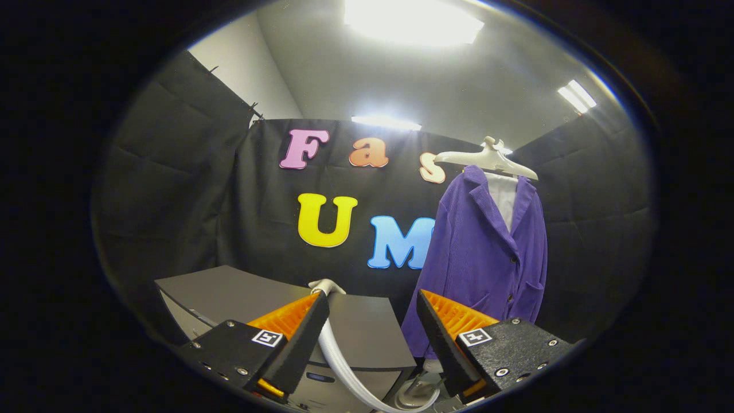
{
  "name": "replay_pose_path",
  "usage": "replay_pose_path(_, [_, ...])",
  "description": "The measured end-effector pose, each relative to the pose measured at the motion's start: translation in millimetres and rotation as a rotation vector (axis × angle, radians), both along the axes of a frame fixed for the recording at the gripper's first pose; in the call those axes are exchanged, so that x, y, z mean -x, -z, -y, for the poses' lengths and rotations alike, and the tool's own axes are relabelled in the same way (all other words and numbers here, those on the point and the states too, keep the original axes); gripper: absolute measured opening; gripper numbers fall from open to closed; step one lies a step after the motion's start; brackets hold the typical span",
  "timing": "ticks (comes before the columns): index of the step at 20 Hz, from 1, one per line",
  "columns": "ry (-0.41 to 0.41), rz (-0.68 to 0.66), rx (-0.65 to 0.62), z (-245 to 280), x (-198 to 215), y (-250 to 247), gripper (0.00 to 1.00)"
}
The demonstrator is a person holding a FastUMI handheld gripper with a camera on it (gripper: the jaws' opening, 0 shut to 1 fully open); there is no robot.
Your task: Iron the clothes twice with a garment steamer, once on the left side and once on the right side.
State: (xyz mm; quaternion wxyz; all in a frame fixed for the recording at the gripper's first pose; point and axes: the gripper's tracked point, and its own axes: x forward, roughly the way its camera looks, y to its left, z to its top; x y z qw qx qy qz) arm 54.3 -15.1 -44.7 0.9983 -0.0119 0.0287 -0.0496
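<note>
You held the gripper (373, 312) with its fingers spread wide apart and nothing between them, so the jaws were released. The purple corduroy jacket (487, 252) hung in the right half of the frame, on a pale plastic hanger (487, 160) and over a white shirt (504, 195), beyond the right finger and apart from it. The steamer's white ribbed hose (338, 358) ran between the fingers at the bottom centre of the frame, and its pale rounded head (327, 285) rested at the near edge of the grey flat cabinet top (229, 292), just ahead of the left finger.

I judge that you were at the first step: the steamer was not yet taken, and no side of the jacket was ironed. The next move called for you to bring the open fingers around the head and close firmly.

The cabinet top at the lower left was smooth and matt. Bright ceiling lamps (413, 23) shone at the top centre of the frame.
</note>
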Motion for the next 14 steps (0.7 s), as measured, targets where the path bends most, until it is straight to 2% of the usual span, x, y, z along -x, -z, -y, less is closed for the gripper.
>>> replay_pose_path(2, [0.002,-0.016,-0.003,2.2,-3.8,4.2,0.95])
replay_pose_path(6, [-0.054,-0.045,0.016,-0.6,-3.3,10.7,0.95])
replay_pose_path(10, [-0.137,-0.057,0.067,-4.6,-1.3,-2.2,0.95])
replay_pose_path(14, [-0.227,-0.027,0.050,-25.1,6.3,-30.8,0.95])
